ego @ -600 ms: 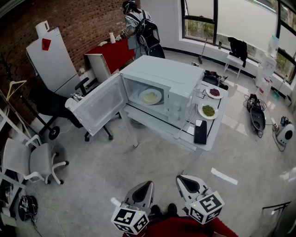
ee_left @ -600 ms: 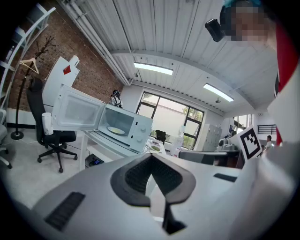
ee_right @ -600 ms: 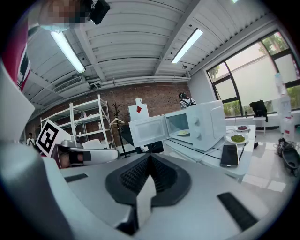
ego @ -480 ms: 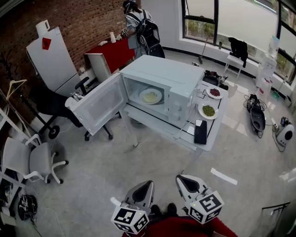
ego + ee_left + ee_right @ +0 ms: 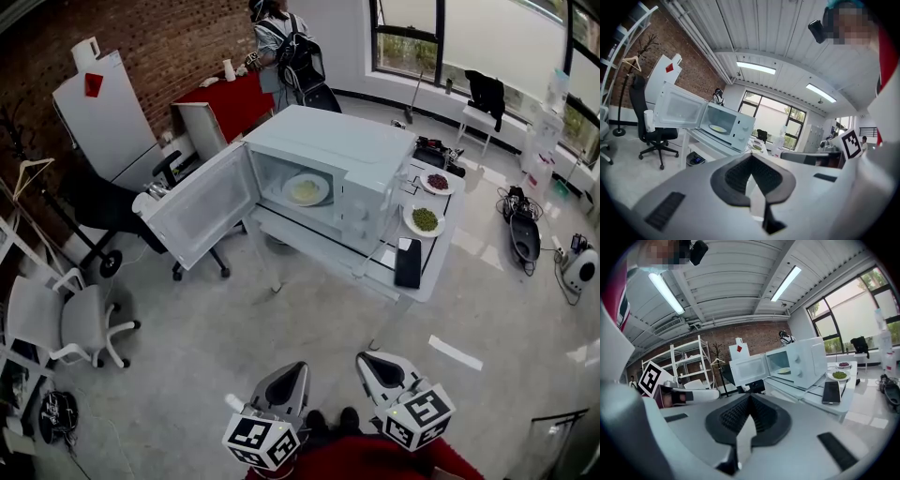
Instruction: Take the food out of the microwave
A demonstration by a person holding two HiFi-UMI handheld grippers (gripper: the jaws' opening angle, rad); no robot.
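Left hand-held gripper, ribbed black pads together, faces boxy white microwave.

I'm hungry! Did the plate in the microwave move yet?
No. The plate still lies in the same spot inside the open microwave; only the camera shifted a little.

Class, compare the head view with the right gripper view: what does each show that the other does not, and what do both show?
Head view only: the red counter behind the microwave, and the microwave's flat top. Right gripper view only: the ceiling light strip, and the right gripper seen along its jaws, which are closed on nothing. Both: the microwave with its door open, the plate of food inside it, and the phone and plate of green food beside it.
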